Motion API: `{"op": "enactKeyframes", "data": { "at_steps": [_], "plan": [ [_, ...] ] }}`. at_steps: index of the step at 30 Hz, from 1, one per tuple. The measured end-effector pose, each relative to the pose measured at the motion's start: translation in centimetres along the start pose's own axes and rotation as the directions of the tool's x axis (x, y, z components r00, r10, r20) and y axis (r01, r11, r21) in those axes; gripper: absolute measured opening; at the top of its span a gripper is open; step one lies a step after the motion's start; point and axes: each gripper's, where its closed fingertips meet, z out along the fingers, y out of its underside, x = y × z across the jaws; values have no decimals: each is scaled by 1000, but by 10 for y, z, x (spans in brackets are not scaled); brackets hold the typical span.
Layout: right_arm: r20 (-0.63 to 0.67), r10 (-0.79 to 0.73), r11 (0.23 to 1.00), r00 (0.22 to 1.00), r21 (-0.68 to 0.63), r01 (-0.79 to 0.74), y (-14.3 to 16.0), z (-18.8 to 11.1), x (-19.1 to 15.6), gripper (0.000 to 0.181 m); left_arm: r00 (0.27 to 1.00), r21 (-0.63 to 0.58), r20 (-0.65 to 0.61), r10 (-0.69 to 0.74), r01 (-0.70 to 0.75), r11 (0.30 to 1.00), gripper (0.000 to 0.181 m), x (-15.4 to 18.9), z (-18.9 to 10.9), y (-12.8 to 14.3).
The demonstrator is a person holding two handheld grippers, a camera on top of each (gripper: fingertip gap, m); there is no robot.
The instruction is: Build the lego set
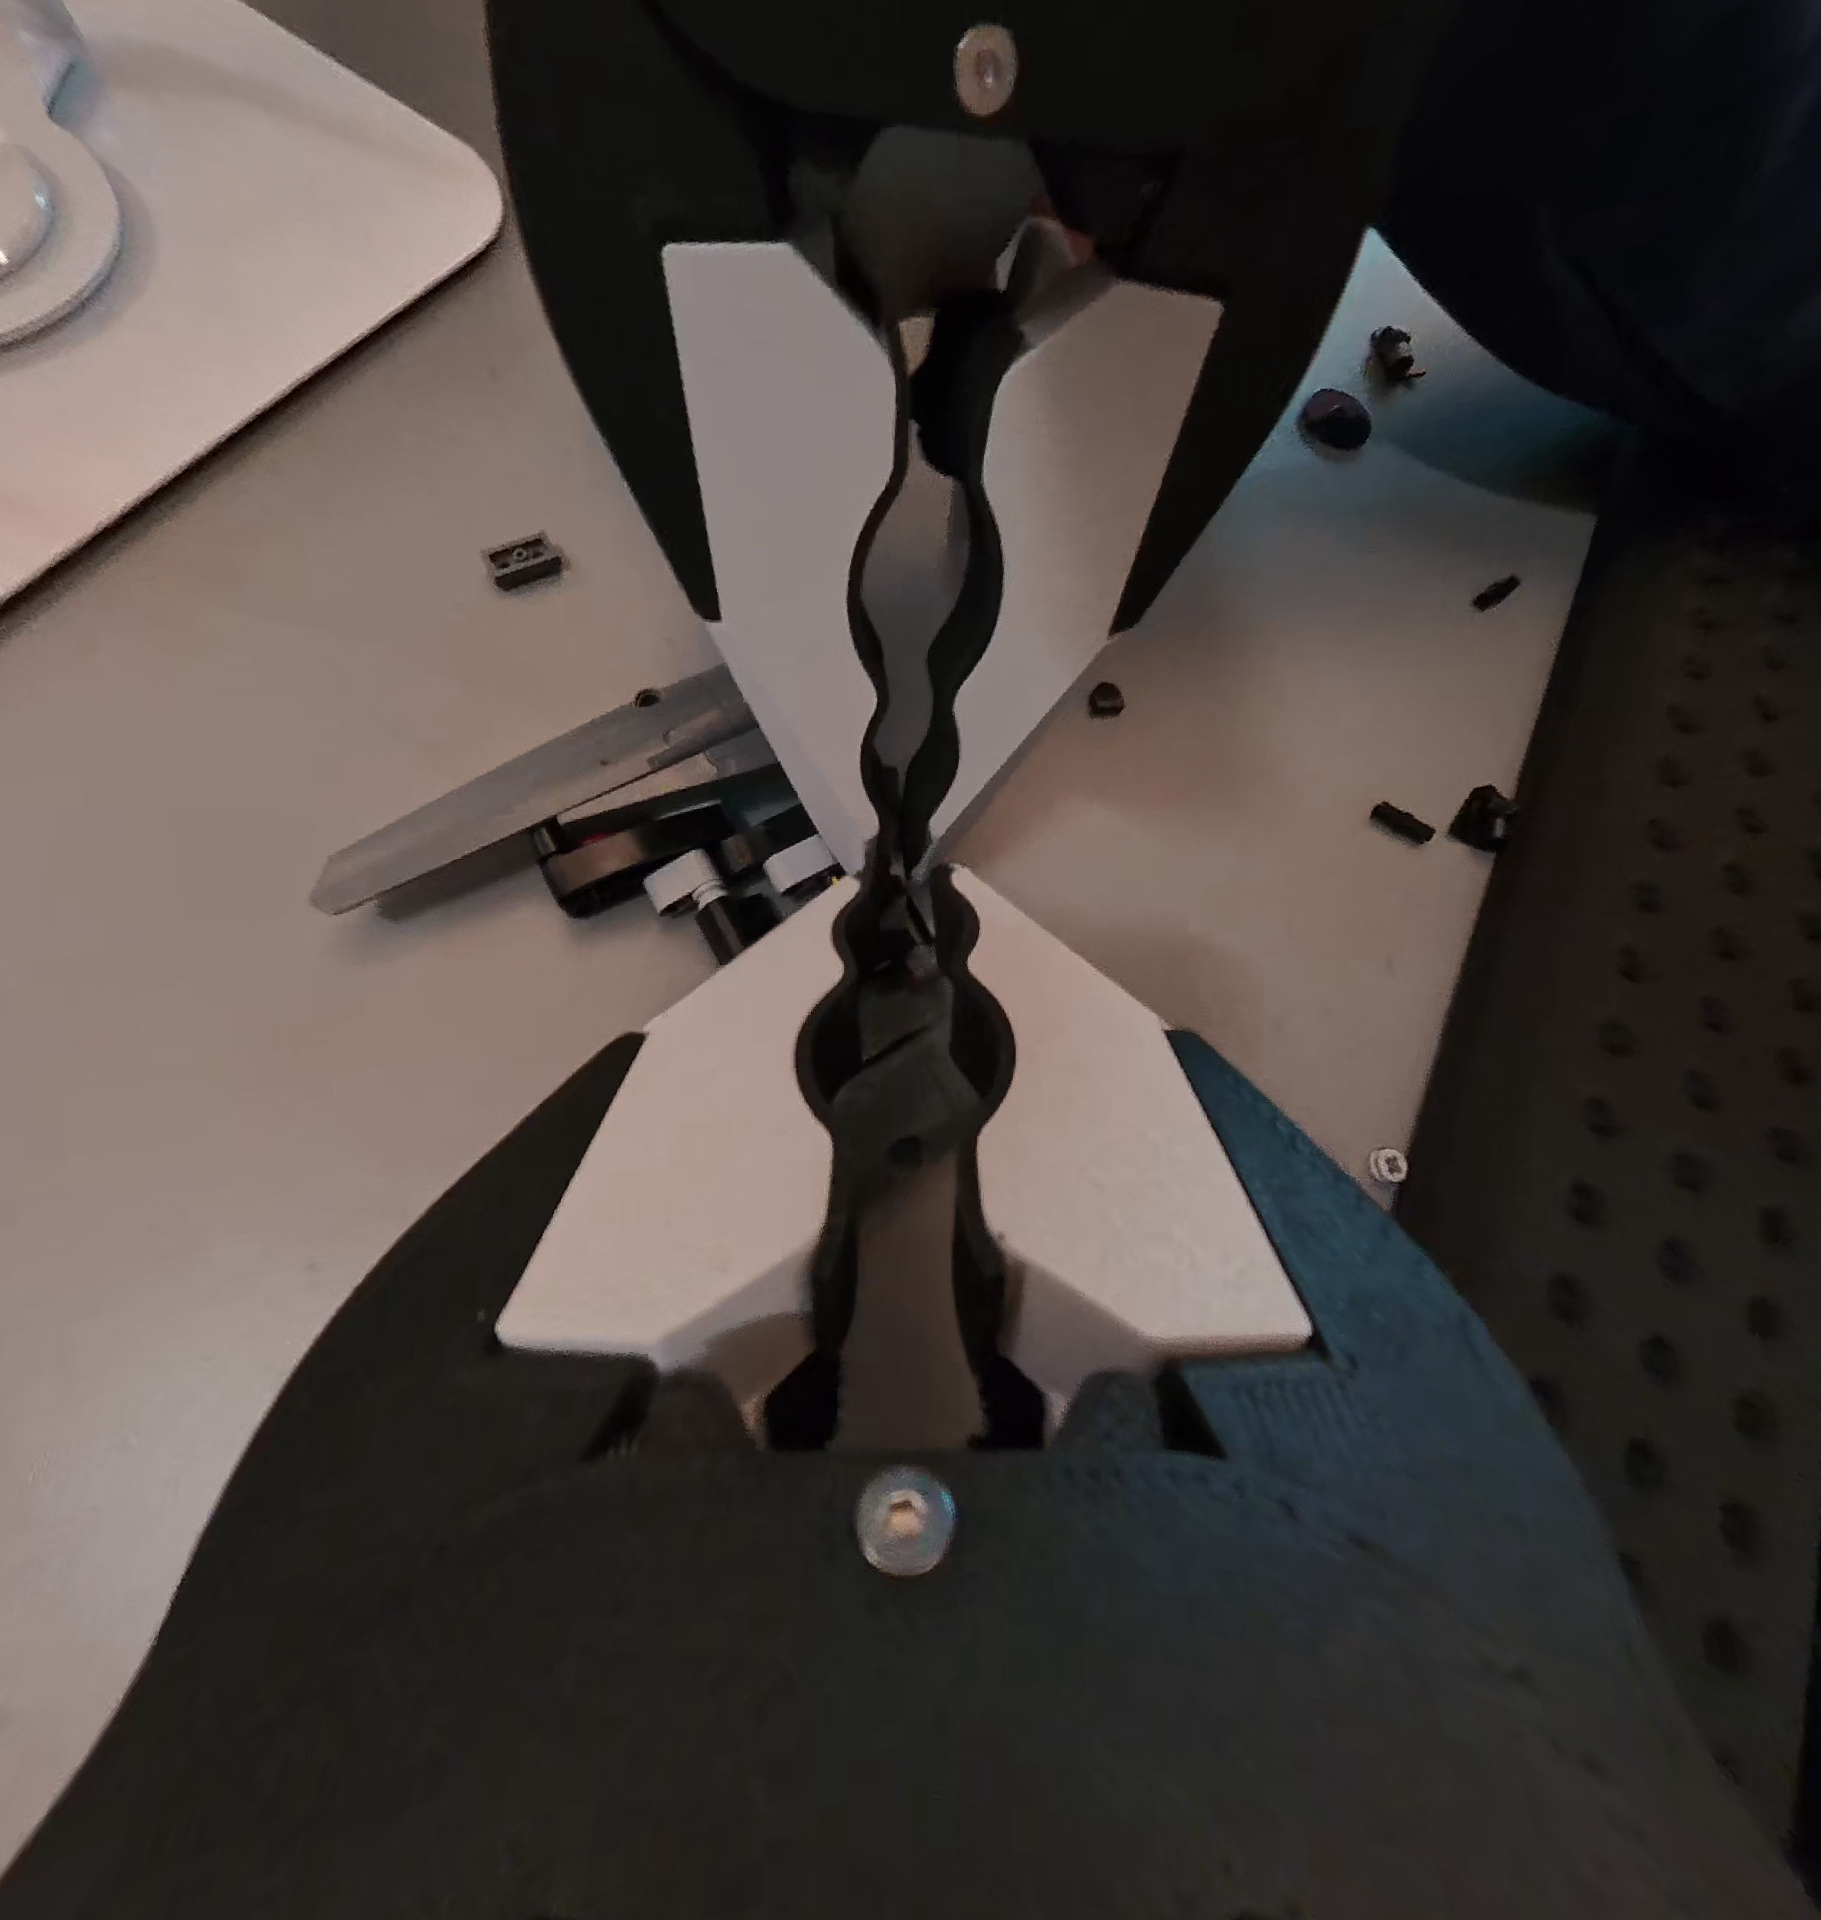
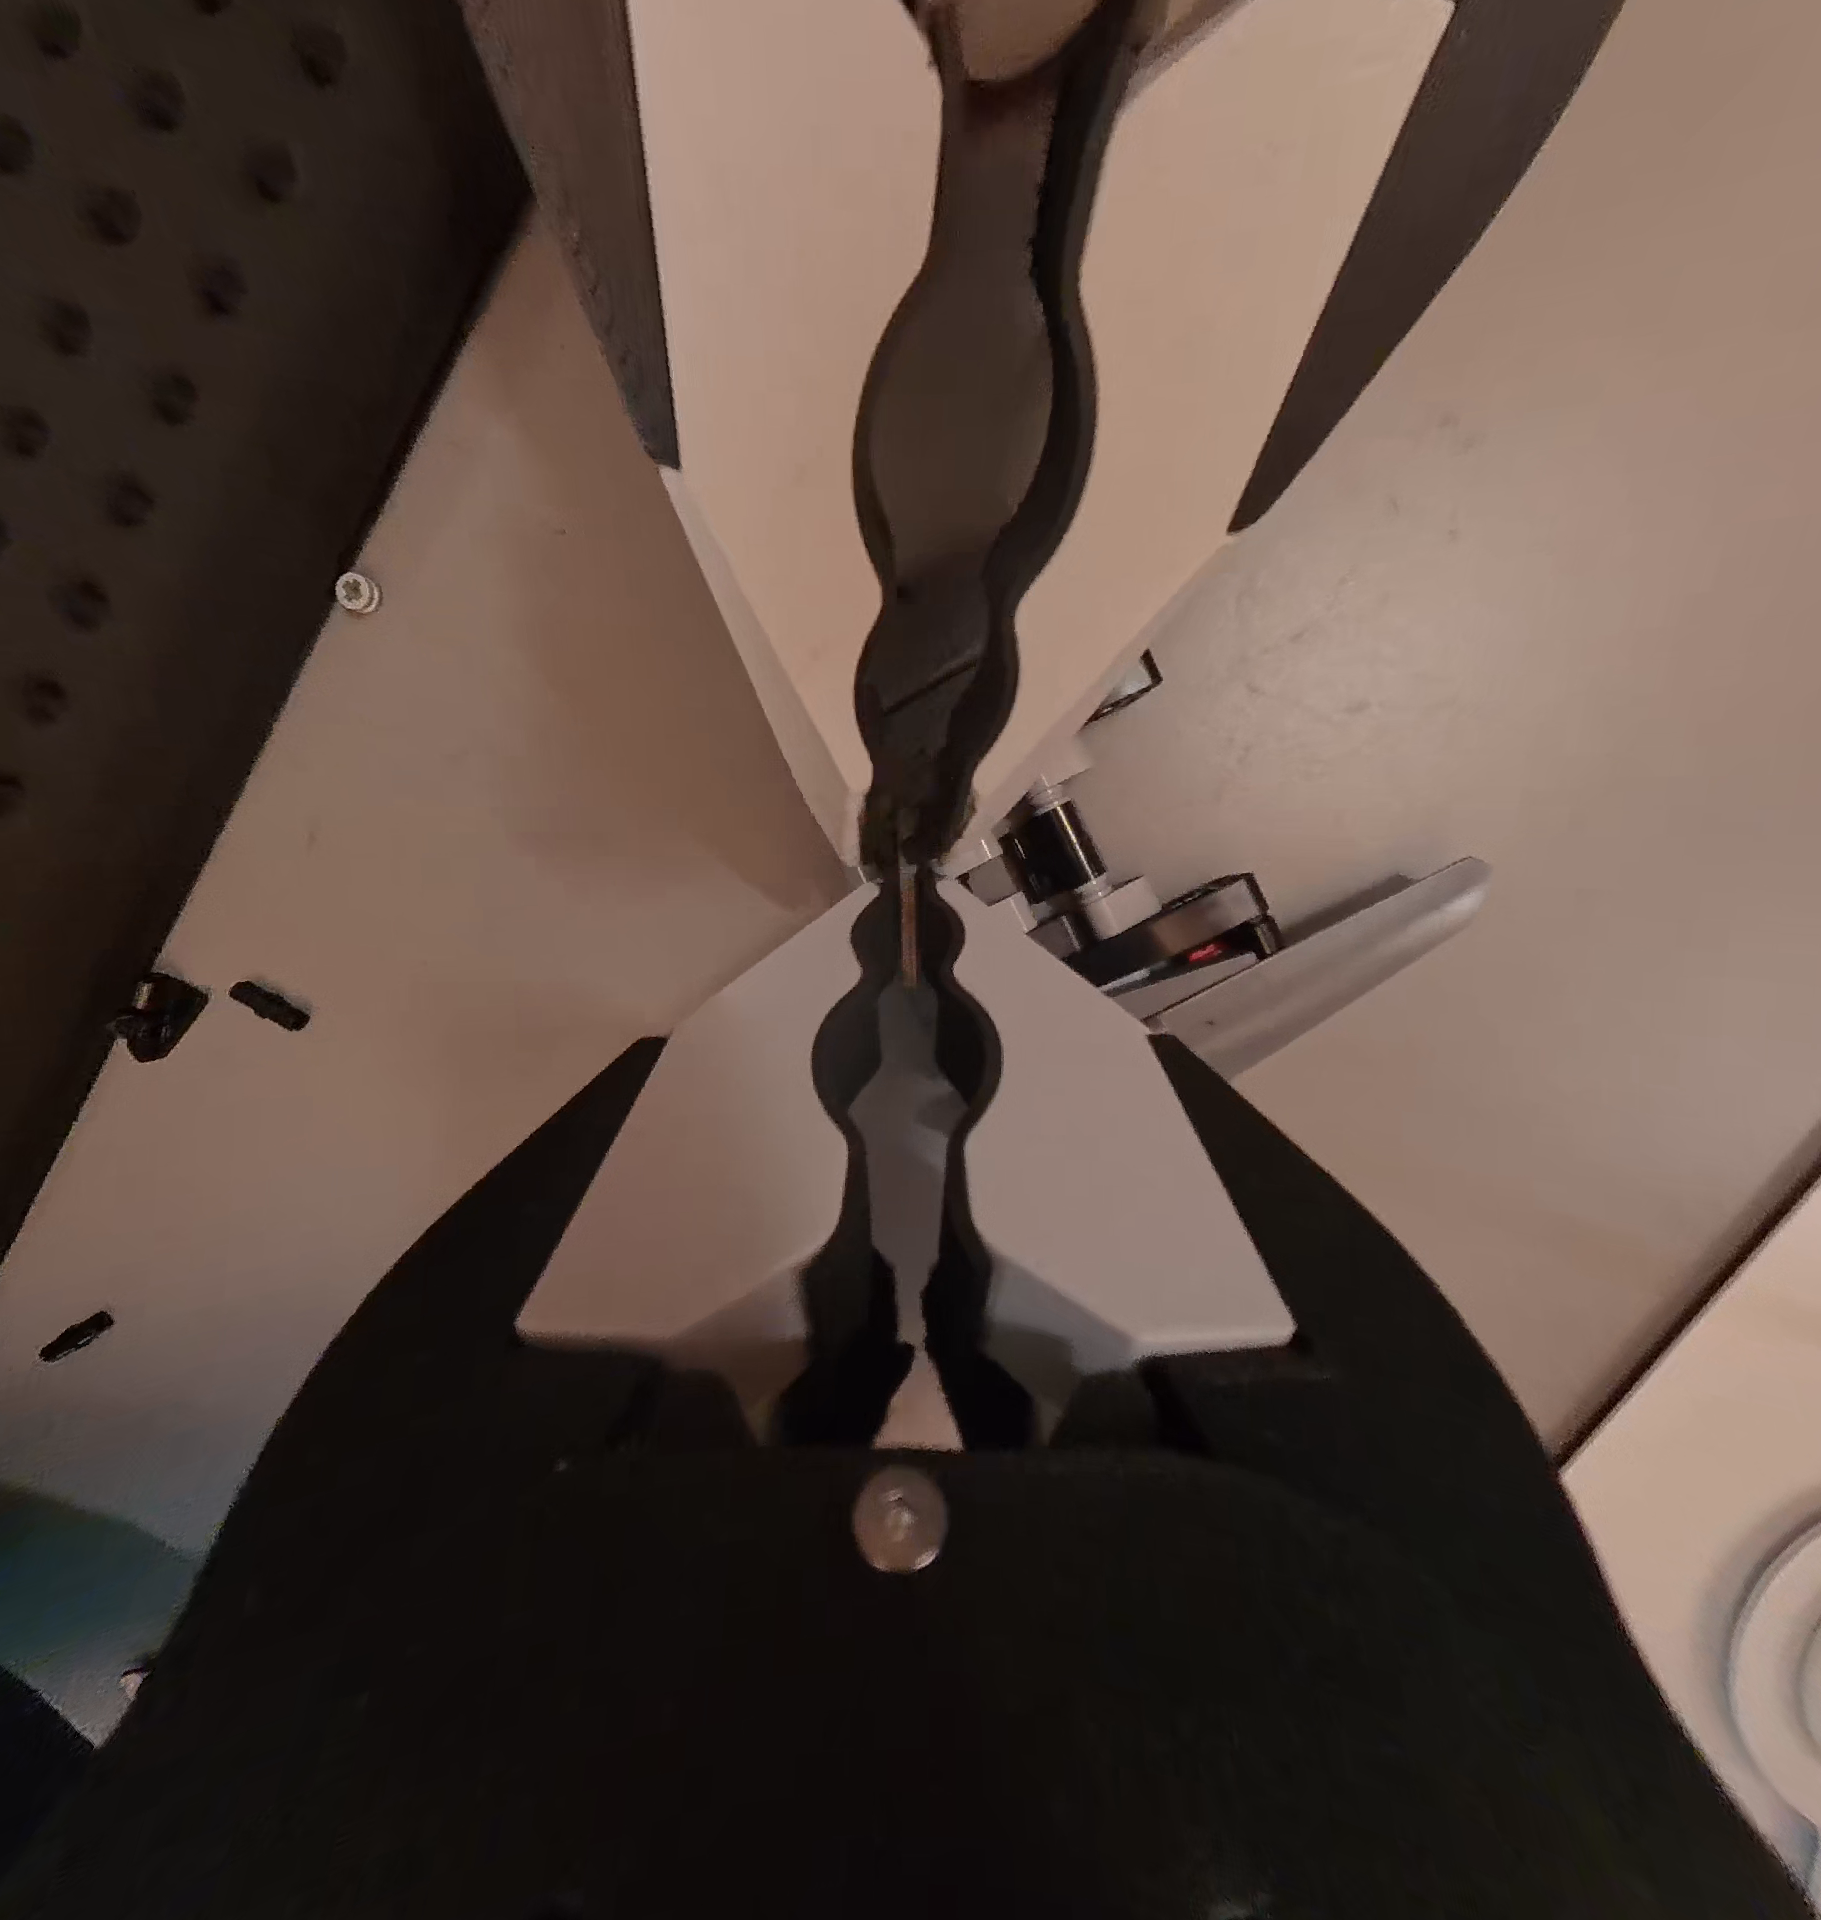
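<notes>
Left wrist view: the left gripper (image 1: 901, 940) meets the right gripper (image 1: 901, 831) tip to tip, both with fingers pressed together. A small dark lego piece (image 1: 911, 961) sits pinched at the left tips. Behind them on the pale table (image 1: 210, 1039) lies the partly built lego model (image 1: 615, 831) — grey plate, black and white parts. A dark flat brick (image 1: 525, 564) lies apart; loose black pieces (image 1: 1436, 821) are scattered to the right.

Right wrist view: the right gripper (image 2: 906, 935) is clamped on a thin grey lego plate (image 2: 908, 928) — the left gripper (image 2: 911, 821) touches it from above. The model (image 2: 1197, 935) lies just beside them.
</notes>
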Motion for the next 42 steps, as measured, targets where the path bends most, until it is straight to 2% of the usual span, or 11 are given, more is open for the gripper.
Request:
{"op": "enactKeyframes", "data": {
  "at_steps": [7, 16, 32, 38, 42],
  "plan": [
    [18, 7, 1000, 1000, 9, -7, -1, 1, -1, 1, 1000, -7, 7, -4, 4, 1000, 2, -1, 1, 1],
    [-29, 9, 1000, 1000, -1, -9, 1, -3, 5, 7, 999, 0, 6, -36, 36, 999, 0, -4, 0, 1],
    [-83, -15, 999, 996, -43, 12, 5, -4, 10, 1, 997, 16, 4, -80, 80, 997, 0, -9, 1, 0],
    [-31, -14, 1000, 999, -6, 14, 0, -10, 2, 0, 989, 69, -96, -111, 118, 991, 0, 5, -4, -9],
    [-10, -22, 999, 1000, -28, 22, 3, -8, -1, 1, 987, 27, -105, -119, 123, 992, 0, 6, 1, -2]
  ]
}}
